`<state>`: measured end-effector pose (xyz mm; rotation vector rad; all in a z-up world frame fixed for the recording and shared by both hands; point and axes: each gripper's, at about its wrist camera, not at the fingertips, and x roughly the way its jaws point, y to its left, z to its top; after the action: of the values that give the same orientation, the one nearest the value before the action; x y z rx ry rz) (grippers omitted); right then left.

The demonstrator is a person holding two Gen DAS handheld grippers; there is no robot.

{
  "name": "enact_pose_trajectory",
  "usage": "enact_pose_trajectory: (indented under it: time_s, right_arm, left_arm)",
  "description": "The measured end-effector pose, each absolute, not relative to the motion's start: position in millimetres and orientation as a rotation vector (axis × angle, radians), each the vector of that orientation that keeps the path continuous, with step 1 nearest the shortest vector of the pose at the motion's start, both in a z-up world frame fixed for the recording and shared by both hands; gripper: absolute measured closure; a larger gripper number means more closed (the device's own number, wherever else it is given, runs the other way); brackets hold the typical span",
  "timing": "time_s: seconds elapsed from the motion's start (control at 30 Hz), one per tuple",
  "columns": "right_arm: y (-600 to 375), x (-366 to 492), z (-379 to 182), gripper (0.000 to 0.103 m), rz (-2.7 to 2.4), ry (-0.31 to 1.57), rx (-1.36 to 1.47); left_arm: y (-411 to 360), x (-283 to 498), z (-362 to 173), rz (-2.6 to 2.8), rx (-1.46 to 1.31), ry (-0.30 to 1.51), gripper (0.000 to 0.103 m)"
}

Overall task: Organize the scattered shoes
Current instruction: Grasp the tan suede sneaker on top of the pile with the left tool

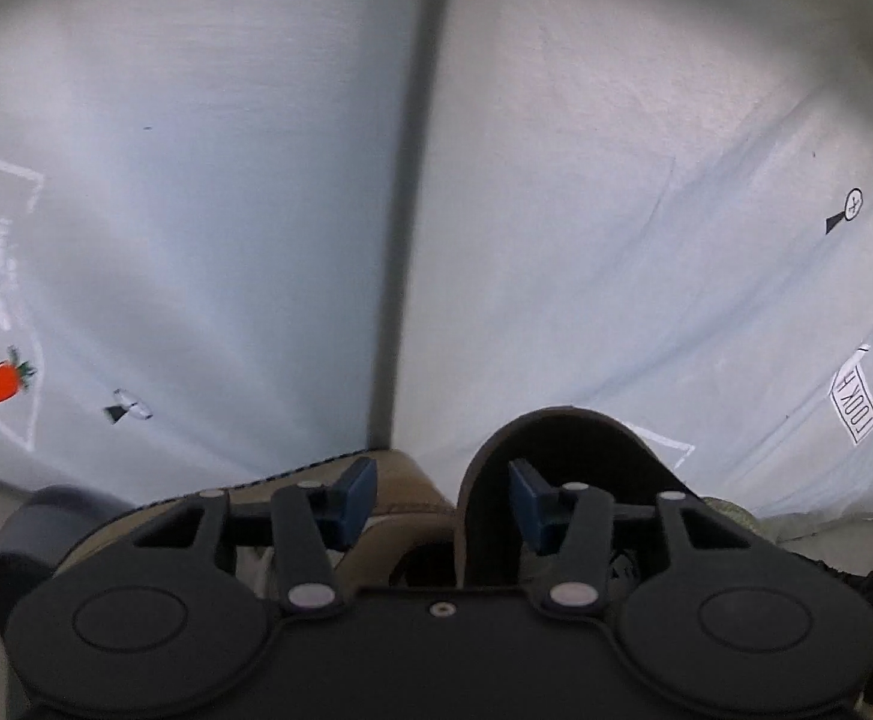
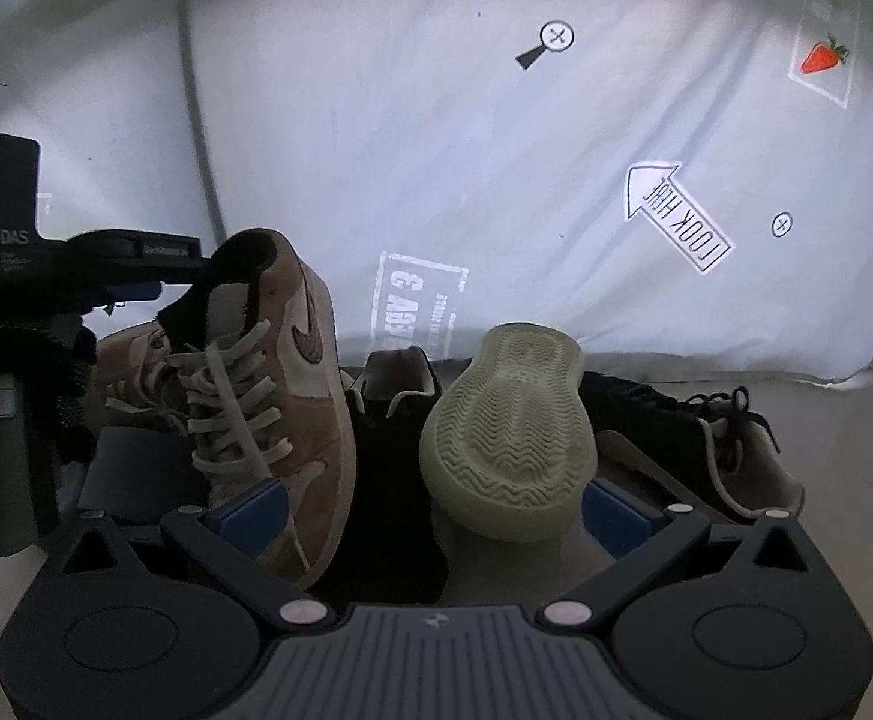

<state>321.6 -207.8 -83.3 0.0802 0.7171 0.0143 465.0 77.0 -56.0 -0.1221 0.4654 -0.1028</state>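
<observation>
The shoes rest on a pale, smooth floor [image 2: 844,420] at the foot of a white printed sheet [image 2: 436,150] hanging behind them. A tan high-top sneaker [image 2: 310,396] lies tipped on its side, laces outward. Beside it sits a black shoe [image 2: 394,420], then a shoe turned over with its pale green sole [image 2: 508,432] showing. Furthest right lies a black sneaker [image 2: 694,444] with black laces, on its side.

Tan high-top sneaker [image 2: 292,396] upright; pale-soled shoe [image 2: 508,438] sole-up; black shoe [image 2: 700,450] beside.
</observation>
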Motion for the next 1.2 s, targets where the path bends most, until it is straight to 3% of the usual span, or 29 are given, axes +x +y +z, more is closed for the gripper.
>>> enact_pose_trajectory:
  time_s: [0.67,0.77,1.2]
  right_arm:
    - [-202,335,-108,0.000,0.029,0.790,0.078]
    - [-202,337,-109,0.000,0.026,0.788,0.079]
    - [-203,332,-107,0.000,0.025,0.768,0.064]
  left_arm:
    - [88,503,-54,-0.306,-0.135,0.584,0.052]
    - [88,500,-57,-0.299,-0.174,0.566,0.071]
    - [52,444,-37,-0.230,-0.061,0.338,0.076]
